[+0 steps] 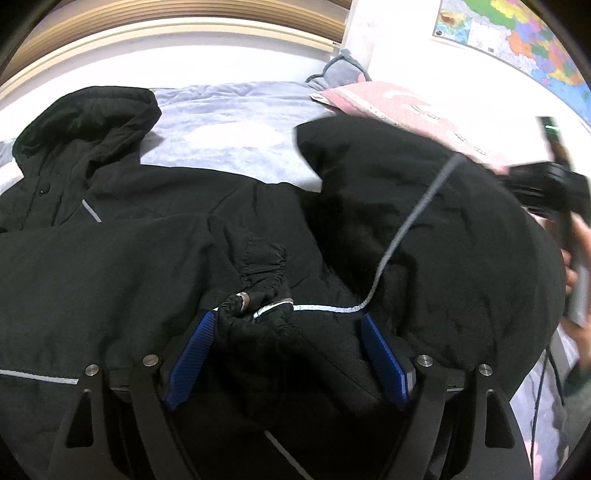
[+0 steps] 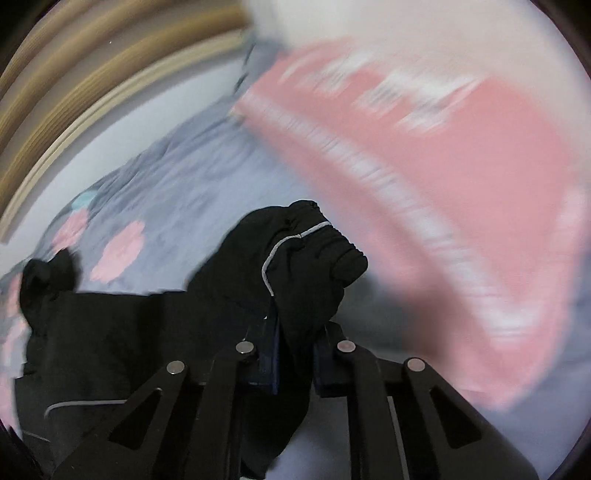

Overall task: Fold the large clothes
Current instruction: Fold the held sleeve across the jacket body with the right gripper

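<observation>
A large black hooded jacket (image 1: 122, 266) with thin grey reflective piping lies spread on the bed, hood at the far left. One sleeve is folded across the body, and its gathered cuff (image 1: 258, 299) lies between the blue pads of my left gripper (image 1: 286, 325), which is open just above it. My right gripper (image 2: 295, 350) is shut on the other sleeve (image 2: 295, 266) near its elastic cuff and holds it lifted above the bed. That raised sleeve (image 1: 424, 221) shows at the right in the left wrist view, with the right gripper (image 1: 554, 184) at the far right edge.
The bed has a pale blue cover (image 1: 236, 122) with pink flowers (image 2: 118, 251). A pink pillow (image 1: 406, 107) lies at the far right by the white wall. A wooden headboard (image 1: 166, 22) runs along the back. A map (image 1: 524, 33) hangs on the wall.
</observation>
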Motion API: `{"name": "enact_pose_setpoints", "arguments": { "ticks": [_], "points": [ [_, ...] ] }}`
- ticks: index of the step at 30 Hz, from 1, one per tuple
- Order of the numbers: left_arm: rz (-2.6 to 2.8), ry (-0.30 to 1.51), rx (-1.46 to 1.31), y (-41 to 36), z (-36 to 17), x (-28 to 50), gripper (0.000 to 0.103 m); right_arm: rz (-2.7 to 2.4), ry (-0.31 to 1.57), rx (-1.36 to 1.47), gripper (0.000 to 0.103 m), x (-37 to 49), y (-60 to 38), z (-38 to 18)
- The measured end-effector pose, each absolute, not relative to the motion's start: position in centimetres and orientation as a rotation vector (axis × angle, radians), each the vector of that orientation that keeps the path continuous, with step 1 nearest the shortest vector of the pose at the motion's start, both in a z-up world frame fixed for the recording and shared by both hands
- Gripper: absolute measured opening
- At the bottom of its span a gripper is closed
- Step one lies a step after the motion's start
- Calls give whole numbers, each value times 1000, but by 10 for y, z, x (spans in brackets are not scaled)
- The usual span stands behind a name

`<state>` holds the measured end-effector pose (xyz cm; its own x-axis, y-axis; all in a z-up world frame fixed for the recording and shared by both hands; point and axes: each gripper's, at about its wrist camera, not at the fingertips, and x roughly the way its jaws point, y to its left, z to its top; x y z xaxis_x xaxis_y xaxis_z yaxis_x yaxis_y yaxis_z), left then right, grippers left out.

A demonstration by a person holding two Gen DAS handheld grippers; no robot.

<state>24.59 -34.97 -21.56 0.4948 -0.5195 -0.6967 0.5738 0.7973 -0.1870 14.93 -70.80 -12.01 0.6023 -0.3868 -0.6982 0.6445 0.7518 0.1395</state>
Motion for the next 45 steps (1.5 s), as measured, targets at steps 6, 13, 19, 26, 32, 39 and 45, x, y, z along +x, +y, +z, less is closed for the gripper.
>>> {"name": "enact_pose_setpoints", "arguments": {
  "ticks": [6, 13, 19, 26, 32, 39, 45],
  "points": [
    [-662, 831, 54, -348, -207, 248, 82, -858, 661, 358, 15, 59, -743, -90],
    [-593, 834, 171, -364, -215, 247, 83, -839, 855, 543, 14, 47, -793, -165],
    [-593, 822, 185, -362, -217, 245, 84, -739, 840, 686, 22, 36, -813, -190],
    [-605, 813, 166, -361, -218, 244, 84, -591, 686, 894, 58, 7, -839, -182],
    [-605, 815, 169, -361, -218, 244, 84, -620, 749, 798, 26, 30, -840, -187],
    [-695, 873, 53, -337, -189, 245, 84, -548, 653, 677, 20, 23, -787, -124],
    [-699, 816, -126, -251, -116, 238, 84, -473, 692, 475, 20, 65, -687, -75]
  ]
}}
